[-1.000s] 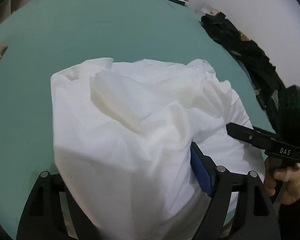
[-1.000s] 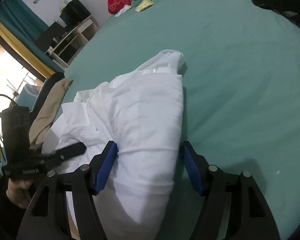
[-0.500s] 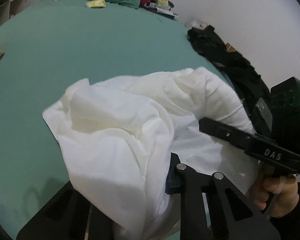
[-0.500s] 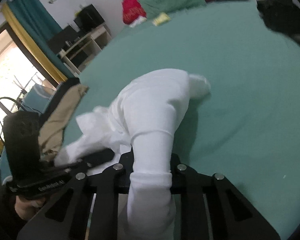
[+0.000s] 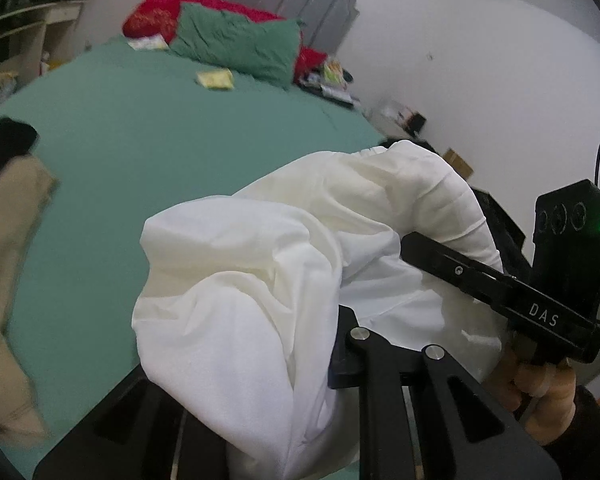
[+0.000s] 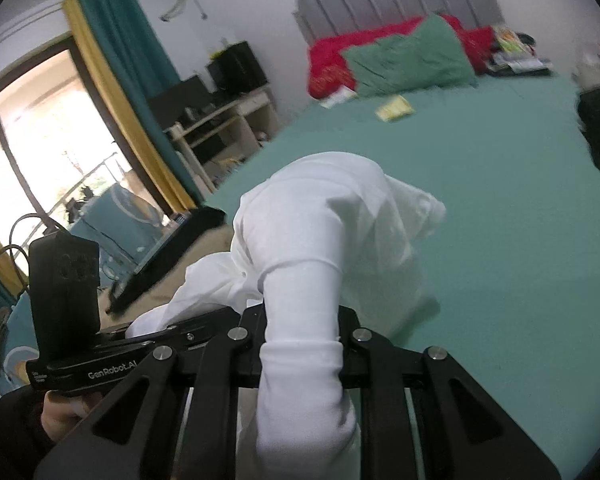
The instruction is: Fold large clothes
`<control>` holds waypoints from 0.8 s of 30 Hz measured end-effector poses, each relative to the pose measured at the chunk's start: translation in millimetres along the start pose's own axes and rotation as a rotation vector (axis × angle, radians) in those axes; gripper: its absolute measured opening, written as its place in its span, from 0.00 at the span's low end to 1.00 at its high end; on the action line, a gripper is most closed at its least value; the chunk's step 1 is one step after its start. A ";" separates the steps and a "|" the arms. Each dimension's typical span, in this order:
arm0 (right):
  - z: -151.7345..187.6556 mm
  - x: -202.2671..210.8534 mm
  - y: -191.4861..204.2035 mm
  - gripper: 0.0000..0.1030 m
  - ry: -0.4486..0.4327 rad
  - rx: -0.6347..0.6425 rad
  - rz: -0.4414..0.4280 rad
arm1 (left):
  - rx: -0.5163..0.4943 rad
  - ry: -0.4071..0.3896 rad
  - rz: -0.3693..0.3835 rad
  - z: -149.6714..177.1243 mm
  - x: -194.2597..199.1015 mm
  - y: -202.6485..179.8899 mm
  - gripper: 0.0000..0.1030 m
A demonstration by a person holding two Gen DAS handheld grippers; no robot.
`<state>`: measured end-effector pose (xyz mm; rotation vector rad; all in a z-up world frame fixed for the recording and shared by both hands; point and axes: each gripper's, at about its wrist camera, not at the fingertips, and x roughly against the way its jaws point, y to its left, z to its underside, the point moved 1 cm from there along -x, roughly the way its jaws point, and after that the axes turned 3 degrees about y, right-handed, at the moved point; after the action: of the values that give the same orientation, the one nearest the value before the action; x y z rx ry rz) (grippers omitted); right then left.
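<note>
white garment (image 6: 316, 240) | bunched, creased (thin plain cloth) | raised at near end, pinched in two places | far end trailing toward green bed sheet (image 6: 500, 200)

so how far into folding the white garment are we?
Early. Done: both grippers have just closed on the crumpled white cotton garment, the left gripper and right gripper each pinching a bunch. In hand: it is raised off the green bedsheet. Left: spreading it flat and every fold; no crease shows yet.
</note>
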<state>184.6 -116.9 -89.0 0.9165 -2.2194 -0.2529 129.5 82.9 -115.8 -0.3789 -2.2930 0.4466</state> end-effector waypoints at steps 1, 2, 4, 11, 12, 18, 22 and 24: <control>-5.1 -5.6 5.1 0.18 -0.009 0.006 -0.012 | -0.001 -0.019 -0.011 -7.9 6.8 7.0 0.18; -9.3 -11.4 9.2 0.18 -0.018 0.009 -0.025 | -0.003 -0.032 -0.020 -13.5 12.8 13.5 0.18; -20.5 -26.3 19.7 0.18 -0.038 0.017 -0.052 | -0.012 -0.066 -0.046 -30.2 23.5 25.0 0.18; -41.4 -77.9 41.8 0.18 -0.086 0.012 -0.133 | -0.056 -0.095 -0.137 -72.8 34.4 69.2 0.18; -42.8 -87.8 42.6 0.18 -0.090 0.002 -0.148 | -0.060 -0.097 -0.154 -77.7 36.0 78.1 0.18; -32.7 -158.1 30.8 0.18 -0.079 -0.150 -0.225 | -0.062 -0.023 -0.225 -97.8 23.3 126.7 0.18; -5.7 -206.3 6.8 0.19 0.025 -0.257 -0.186 | -0.005 0.121 -0.262 -93.1 -15.0 166.9 0.22; 8.3 -223.9 -10.0 0.24 0.098 -0.290 -0.111 | 0.077 0.212 -0.256 -82.3 -37.2 189.4 0.24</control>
<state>295.2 27.2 -220.4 0.8723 -1.9801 -0.5542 239.8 254.1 -165.9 -0.0872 -2.0759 0.3463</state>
